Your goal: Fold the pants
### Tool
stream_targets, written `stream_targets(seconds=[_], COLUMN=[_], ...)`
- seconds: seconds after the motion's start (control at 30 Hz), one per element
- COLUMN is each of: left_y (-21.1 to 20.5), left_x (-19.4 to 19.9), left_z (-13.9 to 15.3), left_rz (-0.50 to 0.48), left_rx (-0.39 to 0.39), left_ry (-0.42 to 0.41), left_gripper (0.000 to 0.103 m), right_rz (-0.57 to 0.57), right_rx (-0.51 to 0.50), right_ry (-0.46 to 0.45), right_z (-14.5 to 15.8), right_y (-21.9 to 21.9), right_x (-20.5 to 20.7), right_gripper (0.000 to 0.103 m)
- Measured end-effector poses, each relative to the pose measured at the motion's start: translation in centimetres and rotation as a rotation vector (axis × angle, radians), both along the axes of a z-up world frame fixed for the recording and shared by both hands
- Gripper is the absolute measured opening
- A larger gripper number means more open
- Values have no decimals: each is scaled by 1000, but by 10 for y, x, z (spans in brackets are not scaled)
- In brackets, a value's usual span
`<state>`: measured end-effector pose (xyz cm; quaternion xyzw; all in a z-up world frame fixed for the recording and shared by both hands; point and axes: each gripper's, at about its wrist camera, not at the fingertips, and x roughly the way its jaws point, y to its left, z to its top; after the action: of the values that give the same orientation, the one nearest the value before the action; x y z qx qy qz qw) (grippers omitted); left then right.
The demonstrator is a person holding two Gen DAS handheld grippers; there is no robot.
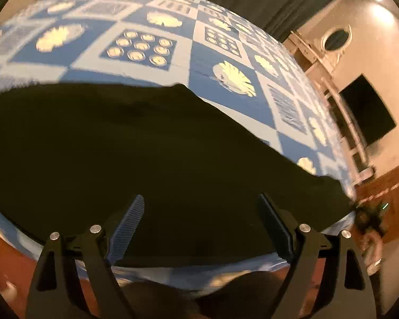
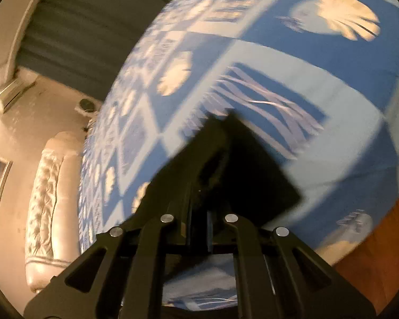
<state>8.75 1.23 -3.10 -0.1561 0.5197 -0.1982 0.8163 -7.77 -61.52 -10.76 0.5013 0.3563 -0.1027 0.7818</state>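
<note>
The black pants (image 1: pixel 135 143) lie spread flat on a bed with a blue and white patterned cover (image 1: pixel 157 53). In the left wrist view my left gripper (image 1: pixel 200 212) is open, its fingers apart just above the near part of the pants, holding nothing. In the right wrist view my right gripper (image 2: pixel 199 207) is shut on a corner of the black pants (image 2: pixel 250 170), which hangs lifted over the blue cover (image 2: pixel 319 85). The far right end of the pants in the left wrist view reaches the bed's right edge, where the other gripper (image 1: pixel 369 218) shows blurred.
A tufted cream headboard or sofa (image 2: pixel 48 199) stands left of the bed. A dark screen (image 1: pixel 367 111) hangs on the wall at right, with white railings (image 1: pixel 340 117) beside the bed. Dark curtains (image 2: pixel 87 26) hang behind. Reddish wood floor (image 2: pixel 380 252) shows at the bed's near edge.
</note>
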Motion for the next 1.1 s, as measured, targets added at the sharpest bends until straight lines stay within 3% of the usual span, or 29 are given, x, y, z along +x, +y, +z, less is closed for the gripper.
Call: stream_targets(seconds=[0.17,0.3,0.43,0.53,0.63,0.73,0.77,0.83,0.97,1.1], left_y=[-19,-22,-19,-19,-19,-18,-17,-16,-9,1], left_x=[-5,-10,-8,-5,-3,-3,-3,-3,3,7], left_z=[-8,-7,-9,-14,-16,-16,-15,-14,-15,-18], left_rz=[-17,-29,-15,-7,-4,1,6,17,53,92], left_rx=[6,55,42,36,31,44,47,55,75,49], left_ry=[25,-9,-4,15,28,19,14,7,2,29], left_gripper=[85,85,85,85,85,85,85,85,85,85], right_rz=[21,32,51,63,11,-64,-82,-108,-118,-105], right_rx=[-4,-15,-142,-194,-73,-7,-4,-12,69,182], right_ry=[62,54,31,81,26,-16,-22,-19,-45,-111], right_z=[-29,-27,-4,-5,-22,-21,-19,-18,-30,-42], right_y=[-6,-8,4,2,-12,-23,-25,-28,-27,-23], right_x=[-10,-10,-5,-1,-15,-31,-35,-42,-49,-44], right_gripper=[7,7,7,11,13,22,36,54,54,55])
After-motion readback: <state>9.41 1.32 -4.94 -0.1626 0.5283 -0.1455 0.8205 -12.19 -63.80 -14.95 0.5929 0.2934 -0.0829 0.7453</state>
